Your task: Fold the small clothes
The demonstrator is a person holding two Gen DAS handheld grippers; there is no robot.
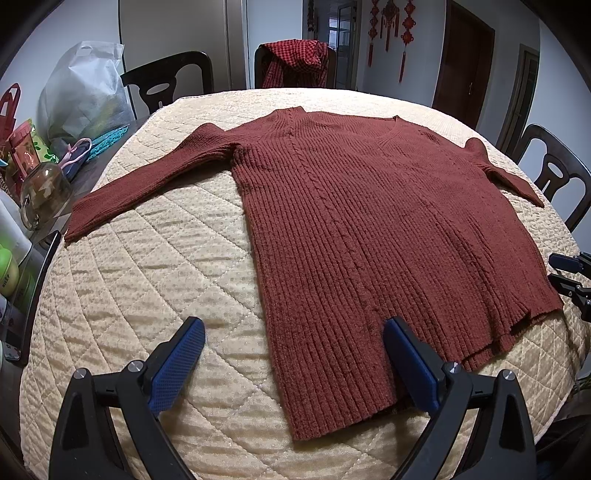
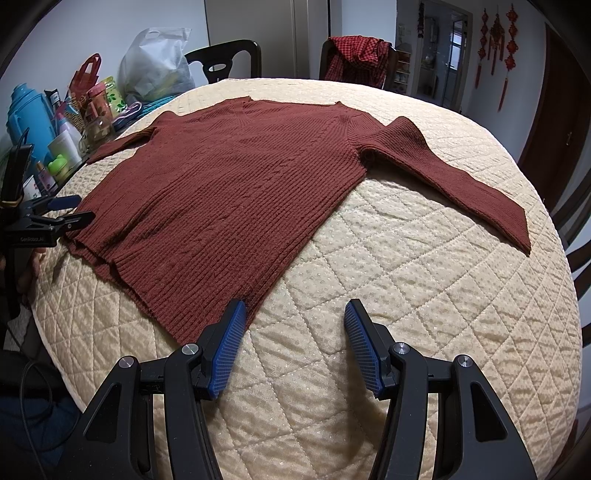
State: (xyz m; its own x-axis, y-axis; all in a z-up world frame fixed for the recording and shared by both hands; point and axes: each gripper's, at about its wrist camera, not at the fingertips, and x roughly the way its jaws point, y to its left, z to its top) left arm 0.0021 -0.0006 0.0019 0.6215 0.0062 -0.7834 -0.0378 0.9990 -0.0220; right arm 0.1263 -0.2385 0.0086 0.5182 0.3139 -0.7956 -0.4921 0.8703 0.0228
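Sweater (image 1: pixel 351 221), dark red and knitted with ribs, lies flat on the counter (image 1: pixel 147 266), which is covered by a cream quilted cloth. Its front faces up, the neck points to the far side, and the bottom edge is close to the near side. Both sleeves are spread out sideways, one to each side.

In the left wrist view, the left claw (image 1: pixel 293 360) is spread wide and grips nothing. One blue pad (image 1: pixel 177 369) is over the bare quilted cloth, and the other is over the sweater's bottom corner. The right claw (image 1: pixel 569 280) peeks in at the right edge of this view, beside the sweater's other bottom corner.

In the right wrist view, the right claw (image 2: pixel 293 339) is spread wide too and grips nothing. One blue pad (image 2: pixel 227 350) is at the sweater's bottom corner, and the other is over the cloth.

At the left side of the counter stand a white plastic bag (image 1: pixel 85 92), a glass jar (image 1: pixel 44 192), a blue flask (image 2: pixel 24 118) and some small bottles. Dark chairs stand around the counter. A red checked cloth (image 1: pixel 295 62) hangs on the far chair. Red knot ornaments (image 1: pixel 391 26) hang on the wall.
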